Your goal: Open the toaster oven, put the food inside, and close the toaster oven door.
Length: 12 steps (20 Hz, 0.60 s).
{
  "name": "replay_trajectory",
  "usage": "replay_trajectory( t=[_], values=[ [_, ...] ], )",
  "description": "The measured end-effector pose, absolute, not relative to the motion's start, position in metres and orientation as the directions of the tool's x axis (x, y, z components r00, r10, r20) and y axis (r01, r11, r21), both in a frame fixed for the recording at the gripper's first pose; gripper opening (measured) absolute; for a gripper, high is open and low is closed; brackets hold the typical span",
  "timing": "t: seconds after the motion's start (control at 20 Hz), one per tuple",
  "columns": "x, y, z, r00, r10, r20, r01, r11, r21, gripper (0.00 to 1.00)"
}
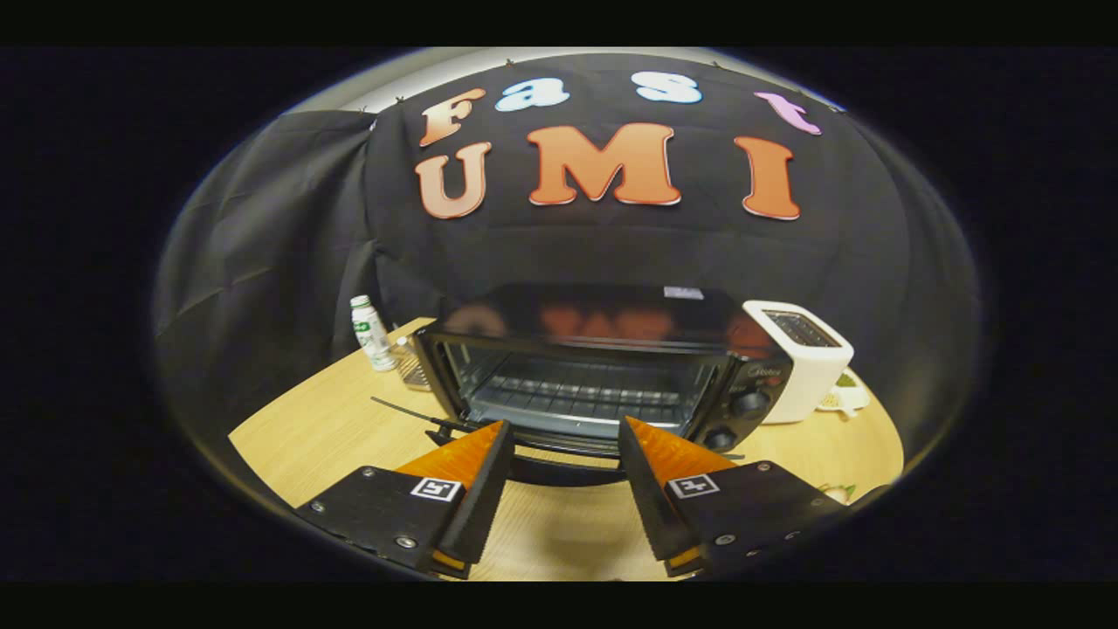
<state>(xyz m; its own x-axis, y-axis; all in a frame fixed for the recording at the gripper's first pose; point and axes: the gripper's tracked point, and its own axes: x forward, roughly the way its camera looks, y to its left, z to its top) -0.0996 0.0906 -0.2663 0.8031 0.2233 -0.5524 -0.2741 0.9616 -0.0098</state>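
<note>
- Gripper (563, 432) spread, holding nothing, just short of lowered door (568, 467).
- Toaster oven (603, 367) already open; rack bare.
- Left: loading food, closing door.

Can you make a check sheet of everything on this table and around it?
Surface: wooden table.
Job's things: oven, door folded down, rack bare; food cannot be made out.
Clutter: bottle left of the oven, white toaster on its other side.
Grippers: gripper open, fingers holding nothing, oven door just ahead.
Cables: thin black line beside the oven, maybe a cord.
Surroundings: black cloth wall.
</note>
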Motion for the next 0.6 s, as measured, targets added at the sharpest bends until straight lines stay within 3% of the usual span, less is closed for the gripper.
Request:
replay_trajectory(
  t=[0.3,0.6],
  values=[
    [-0.152,0.091,-0.322,0.678,0.275,-0.682,-0.311,0.948,0.073,0.71],
    [-0.164,0.091,-0.363,0.584,0.227,-0.779,-0.297,0.953,0.056,0.71]
  ],
)
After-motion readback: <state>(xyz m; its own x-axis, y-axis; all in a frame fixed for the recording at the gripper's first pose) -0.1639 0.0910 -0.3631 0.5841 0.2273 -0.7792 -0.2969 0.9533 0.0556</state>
